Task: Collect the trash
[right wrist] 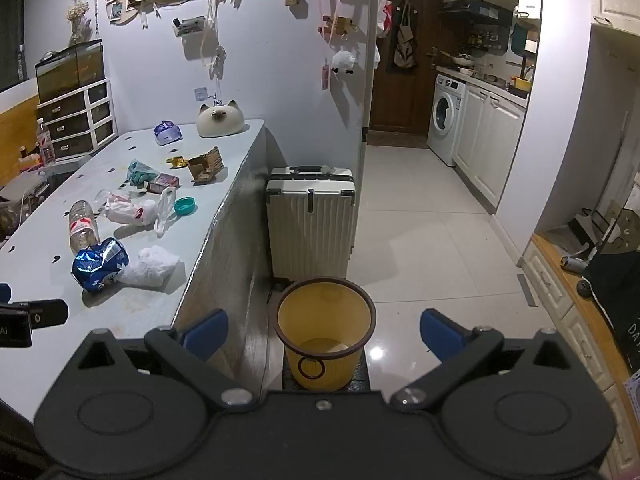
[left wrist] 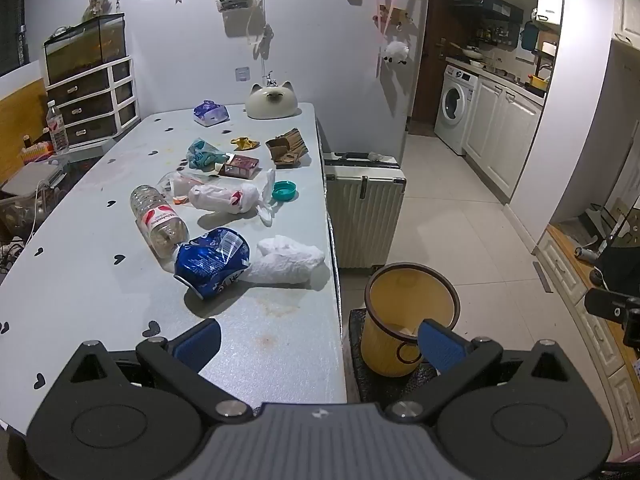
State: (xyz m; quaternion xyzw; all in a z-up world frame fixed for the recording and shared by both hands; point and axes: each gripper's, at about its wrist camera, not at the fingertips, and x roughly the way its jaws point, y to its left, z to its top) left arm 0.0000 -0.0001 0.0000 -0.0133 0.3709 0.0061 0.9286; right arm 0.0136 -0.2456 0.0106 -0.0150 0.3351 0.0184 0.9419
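Observation:
Trash lies along the grey table: a crushed blue can, a crumpled white tissue, a clear plastic bottle, a white plastic bag, a teal lid and a brown cardboard piece. A yellow bin stands on the floor beside the table. My left gripper is open and empty over the table's near right corner. My right gripper is open and empty above the bin. The can and tissue also show in the right wrist view.
A white suitcase stands against the table's side behind the bin. A cat-shaped ceramic and a purple tissue pack sit at the table's far end. A drawer unit with a fish tank is at far left. Kitchen cabinets line the right.

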